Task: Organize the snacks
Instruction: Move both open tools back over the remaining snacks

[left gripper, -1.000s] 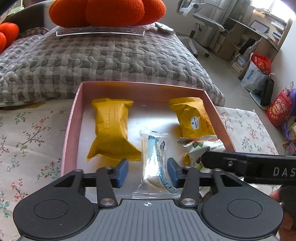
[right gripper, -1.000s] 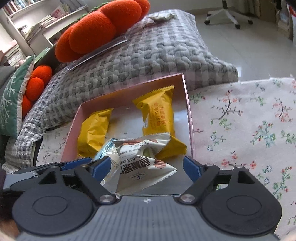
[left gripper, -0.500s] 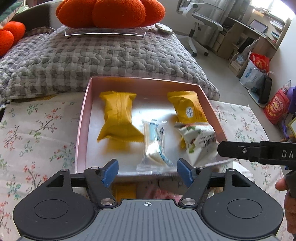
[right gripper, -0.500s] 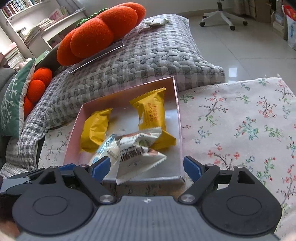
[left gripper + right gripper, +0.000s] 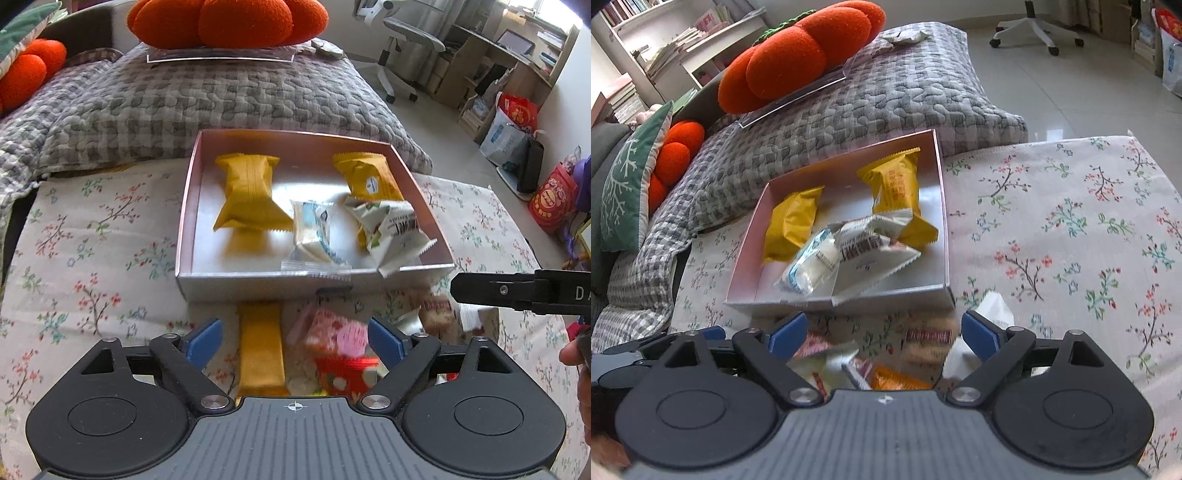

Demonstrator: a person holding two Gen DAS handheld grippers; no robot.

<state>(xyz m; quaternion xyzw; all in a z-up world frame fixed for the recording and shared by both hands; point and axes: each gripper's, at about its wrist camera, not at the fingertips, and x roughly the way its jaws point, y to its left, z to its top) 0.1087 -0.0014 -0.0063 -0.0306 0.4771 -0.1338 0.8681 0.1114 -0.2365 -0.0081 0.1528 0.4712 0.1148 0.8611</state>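
Note:
A shallow pink box (image 5: 184, 206) (image 5: 943, 206) on the floral cloth holds two yellow snack packs (image 5: 247, 192) (image 5: 792, 221), a small clear-and-blue pack (image 5: 312, 230) (image 5: 812, 264) and a white printed pack (image 5: 393, 230) (image 5: 875, 251). My left gripper (image 5: 295, 338) hangs in front of the box, jaws opening wide, nothing pressed between them; a loose yellow bar (image 5: 260, 343) and a pink-red pack (image 5: 338, 332) lie below it. My right gripper (image 5: 882, 332) also stands wide and still opening above several loose snacks (image 5: 927, 336), holding nothing.
A grey quilted cushion (image 5: 207, 92) with orange plush pillows (image 5: 229, 18) rises right behind the box. The right gripper's black finger (image 5: 517, 288) crosses the left wrist view at right. A desk, an office chair and bags (image 5: 513, 125) stand on the floor beyond.
The left jaws let go of the clear-and-blue pack inside the box and spread. Both grippers drew back out of the box towards the near side, and the loose snacks came into view.

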